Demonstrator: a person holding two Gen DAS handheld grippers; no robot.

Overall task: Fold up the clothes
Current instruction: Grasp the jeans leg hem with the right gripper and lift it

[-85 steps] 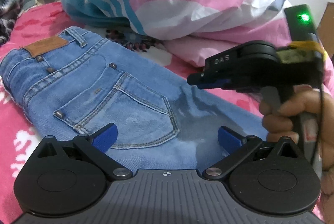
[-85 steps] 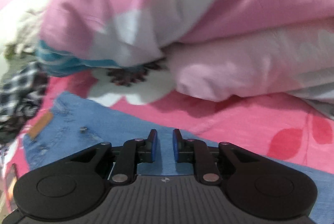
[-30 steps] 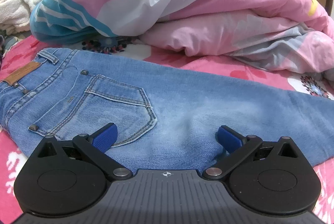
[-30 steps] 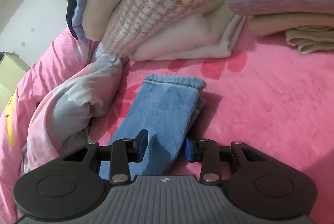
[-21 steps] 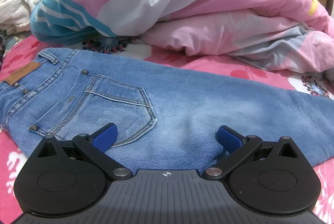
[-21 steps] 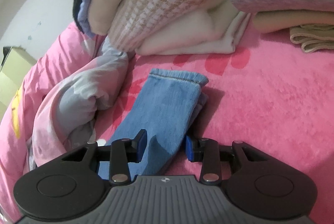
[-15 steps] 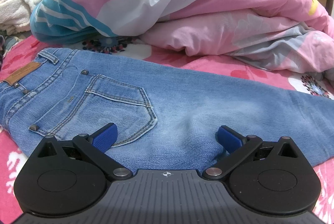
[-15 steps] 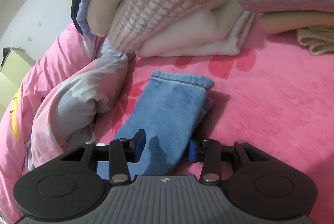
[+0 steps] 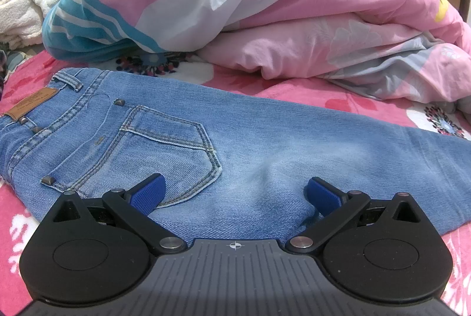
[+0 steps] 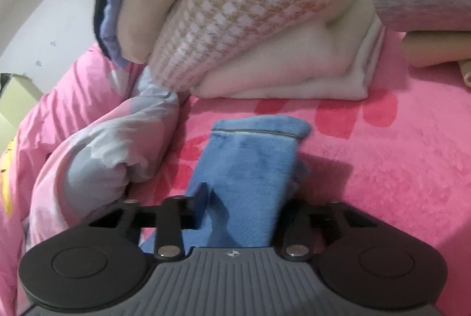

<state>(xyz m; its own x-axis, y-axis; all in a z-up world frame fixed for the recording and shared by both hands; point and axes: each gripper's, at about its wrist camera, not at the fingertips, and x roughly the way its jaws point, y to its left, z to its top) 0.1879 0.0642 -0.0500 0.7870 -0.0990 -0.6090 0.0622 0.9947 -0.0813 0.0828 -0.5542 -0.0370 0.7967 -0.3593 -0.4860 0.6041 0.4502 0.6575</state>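
**Grippers at both ends of the jeans**

Left gripper [image 9: 235,192] sits low over the seat of the jeans [image 9: 265,145], its blue-padded fingers [image 9: 148,190] spread wide with nothing between them but flat denim; it grips nothing. Its pads hover at or just above the cloth, near the lower edge of the back pocket [image 9: 153,157]; whether they touch the fabric cannot be told.

Those jeans lie flat on the pink floral bedsheet [image 9: 338,102], waistband to the left with a brown leather patch [image 9: 31,104] and a belt loop [image 9: 67,80] showing, the leg running away to the right. Behind them a pink, white and teal duvet [image 9: 235,1] is heaped, and a cream fleecy blanket [image 9: 20,10] lies at far left.

Right gripper [image 10: 245,205] straddles the leg near the jeans hem [image 10: 259,130]. Its fingers [image 10: 200,204] stand on either side of the denim, pressing close against the cloth, which bunches slightly between them; the right-hand pad is hidden by the fabric, so a firm clamp cannot be confirmed. The hem end rests on the pink sheet, just short of a stack of folded clothes [image 10: 250,21]: cream, houndstooth knit and grey pieces. The duvet's rumpled edge lies just beside the leg on the left.
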